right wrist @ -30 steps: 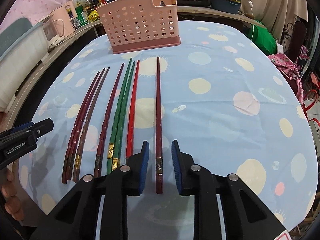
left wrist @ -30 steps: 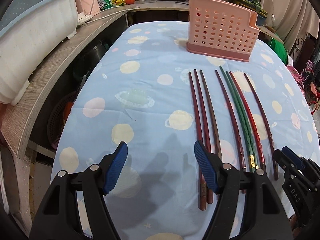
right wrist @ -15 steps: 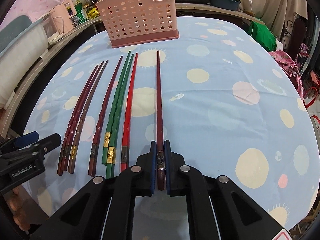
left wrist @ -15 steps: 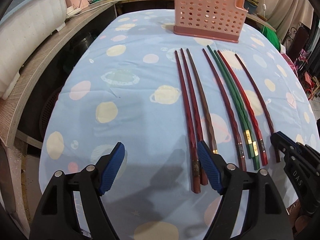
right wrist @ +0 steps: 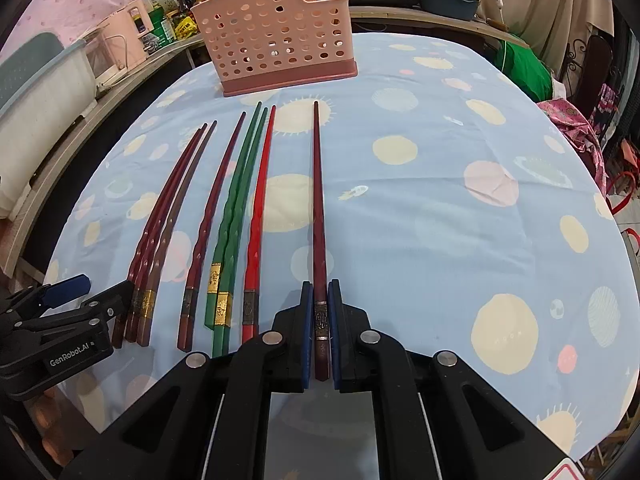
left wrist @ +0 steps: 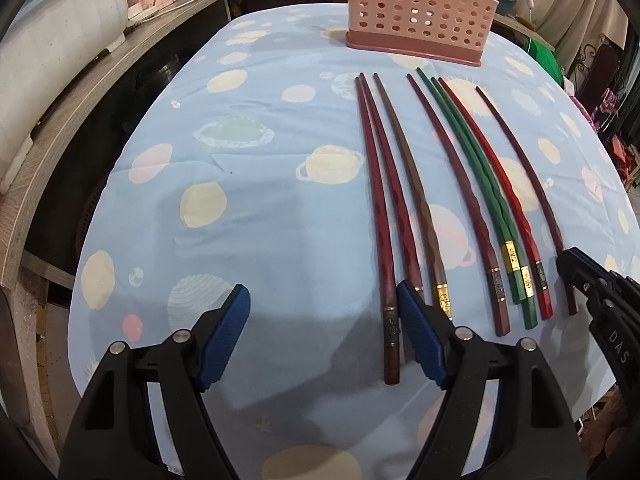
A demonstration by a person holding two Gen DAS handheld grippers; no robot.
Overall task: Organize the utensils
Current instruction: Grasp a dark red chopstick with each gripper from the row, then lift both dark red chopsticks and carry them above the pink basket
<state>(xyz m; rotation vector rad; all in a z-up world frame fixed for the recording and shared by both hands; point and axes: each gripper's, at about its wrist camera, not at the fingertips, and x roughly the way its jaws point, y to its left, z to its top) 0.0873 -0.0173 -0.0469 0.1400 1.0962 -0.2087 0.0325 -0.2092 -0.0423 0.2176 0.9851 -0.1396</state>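
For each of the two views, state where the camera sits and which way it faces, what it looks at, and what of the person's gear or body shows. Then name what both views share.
Left wrist: on the left hand-held gripper, jaws open, facing down-forward at the leftmost chopstick.
Right wrist: on the right hand-held gripper, shut on the rightmost chopstick; fingers show lower left.
Shared: the chopstick row and the pink basket.

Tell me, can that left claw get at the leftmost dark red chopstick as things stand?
Probably yes. The left claw is open, and the leftmost dark red chopstick already lies between its blue pads, nothing covering it; its neighbour lies close beside it and might be caught too.
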